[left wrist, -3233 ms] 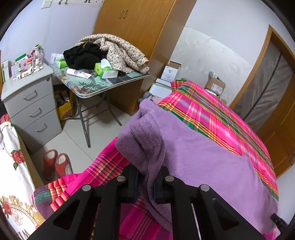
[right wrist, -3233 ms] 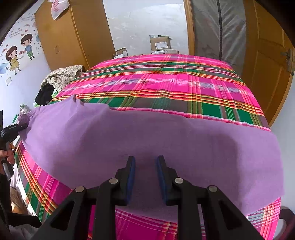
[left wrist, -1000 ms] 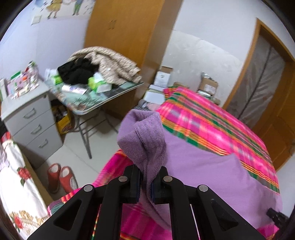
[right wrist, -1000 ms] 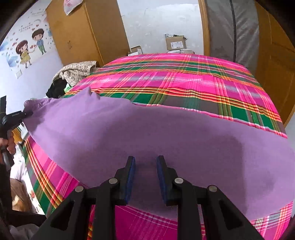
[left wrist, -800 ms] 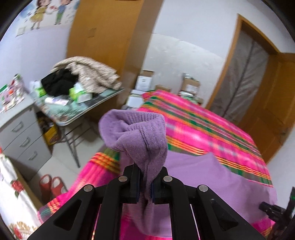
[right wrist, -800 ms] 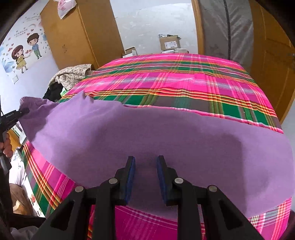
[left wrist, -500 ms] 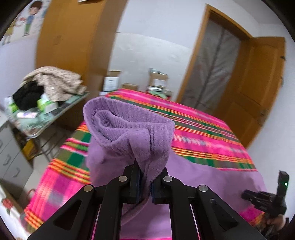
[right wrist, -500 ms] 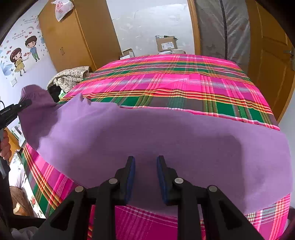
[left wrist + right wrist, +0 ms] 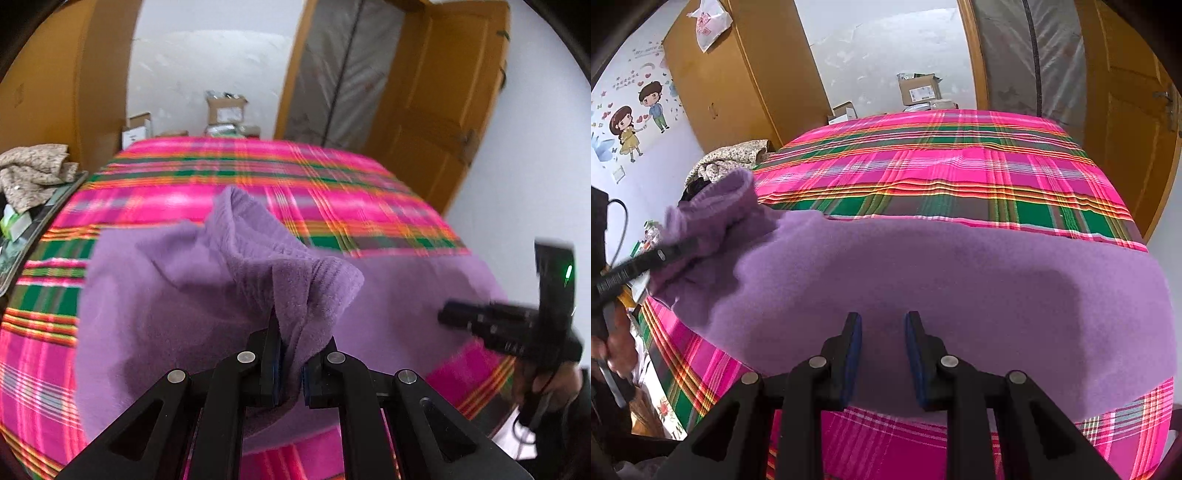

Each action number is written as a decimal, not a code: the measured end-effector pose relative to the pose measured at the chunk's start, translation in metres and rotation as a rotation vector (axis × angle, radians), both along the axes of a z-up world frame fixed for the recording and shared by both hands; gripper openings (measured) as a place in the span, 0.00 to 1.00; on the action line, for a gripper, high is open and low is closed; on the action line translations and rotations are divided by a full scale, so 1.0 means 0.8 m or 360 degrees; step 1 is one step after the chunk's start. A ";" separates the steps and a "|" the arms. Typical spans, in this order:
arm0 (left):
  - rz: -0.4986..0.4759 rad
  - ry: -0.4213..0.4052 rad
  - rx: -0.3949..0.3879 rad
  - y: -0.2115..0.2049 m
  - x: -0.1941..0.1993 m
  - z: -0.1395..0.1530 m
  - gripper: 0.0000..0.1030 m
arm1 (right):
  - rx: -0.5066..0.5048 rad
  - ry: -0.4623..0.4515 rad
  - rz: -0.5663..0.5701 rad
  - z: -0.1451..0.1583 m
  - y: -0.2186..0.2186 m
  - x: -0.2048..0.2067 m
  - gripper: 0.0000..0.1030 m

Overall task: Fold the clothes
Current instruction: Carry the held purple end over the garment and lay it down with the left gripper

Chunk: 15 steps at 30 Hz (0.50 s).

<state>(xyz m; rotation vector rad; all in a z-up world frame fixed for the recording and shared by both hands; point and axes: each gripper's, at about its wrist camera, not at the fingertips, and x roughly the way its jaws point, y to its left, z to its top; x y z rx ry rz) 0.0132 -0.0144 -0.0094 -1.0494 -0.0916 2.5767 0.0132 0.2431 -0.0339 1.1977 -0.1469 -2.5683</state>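
swung inward over the bed, left gripper (image 9: 291,363) stays clenched on the purple garment (image 9: 960,280); right gripper (image 9: 882,354) fingers apart.

The left gripper (image 9: 291,363) is pinched tight on a bunched corner of the purple cloth (image 9: 177,295) and holds it up in the air. The right gripper (image 9: 882,343) hangs low over the flat part of the cloth, with its two fingers apart and nothing between them. A hand (image 9: 617,336) grips the left gripper's handle at the left edge.
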 end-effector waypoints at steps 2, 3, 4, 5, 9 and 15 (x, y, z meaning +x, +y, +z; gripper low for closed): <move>-0.0018 -0.0038 -0.0043 0.007 0.002 -0.012 0.09 | -0.0016 0.0000 0.0015 0.002 -0.003 -0.001 0.25; -0.0023 -0.0048 -0.0063 0.009 0.007 -0.015 0.09 | -0.0025 0.0000 0.0024 0.004 -0.005 -0.001 0.25; -0.0029 -0.0056 -0.0080 0.010 0.011 -0.017 0.10 | -0.0031 0.0002 0.0034 0.005 -0.007 -0.001 0.26; -0.0037 -0.0052 -0.0082 0.008 0.014 -0.017 0.12 | -0.0035 0.0008 0.0047 0.008 -0.011 -0.002 0.26; -0.0065 -0.0021 -0.0026 -0.006 0.029 -0.008 0.16 | -0.0070 0.0034 0.0107 0.020 -0.025 -0.005 0.34; -0.0091 0.0024 -0.0078 -0.008 0.036 -0.004 0.28 | -0.0147 0.0030 0.0165 0.027 -0.039 -0.008 0.37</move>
